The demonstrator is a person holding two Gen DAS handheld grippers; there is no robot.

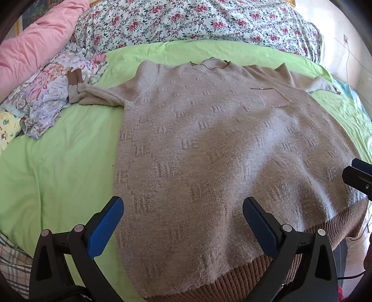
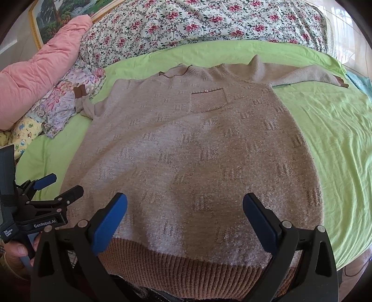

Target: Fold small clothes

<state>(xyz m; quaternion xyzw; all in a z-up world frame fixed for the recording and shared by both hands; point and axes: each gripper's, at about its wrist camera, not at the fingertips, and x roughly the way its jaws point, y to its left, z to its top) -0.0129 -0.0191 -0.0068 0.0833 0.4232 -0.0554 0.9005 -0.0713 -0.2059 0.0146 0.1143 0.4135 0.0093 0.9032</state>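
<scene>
Two grippers were in your hands, both above the near hem of the sweater (image 1: 209, 151). Your left gripper (image 1: 183, 223) had its blue-padded fingers (image 1: 105, 228) spread wide, holding nothing, over the near left part of the garment. Your right gripper (image 2: 184, 220) likewise had its fingers (image 2: 109, 223) spread wide and empty, over the ribbed brown hem (image 2: 186, 262).

The sweater was a beige knit with a woven block pattern. It lay flat, front side up, on the green sheet (image 1: 58, 162) of the bed, its hem at the near edge and its collar (image 1: 215, 64) toward the far edge. A small chest pocket (image 2: 208, 100) showed on the front. One sleeve (image 2: 309, 74) extended toward the far right corner of the bed. The other sleeve (image 1: 97, 97) ran left, its brown cuff (image 1: 74, 79) resting on a pile of floral clothes (image 1: 46, 97) at the left edge.

A flowered quilt (image 1: 186, 21) lay along the far edge of the bed, with a pink quilt (image 1: 34, 41) at the far left corner. In the right wrist view, part of your left hand (image 2: 14, 257) showed on the handle of the left gripper (image 2: 58, 188).
</scene>
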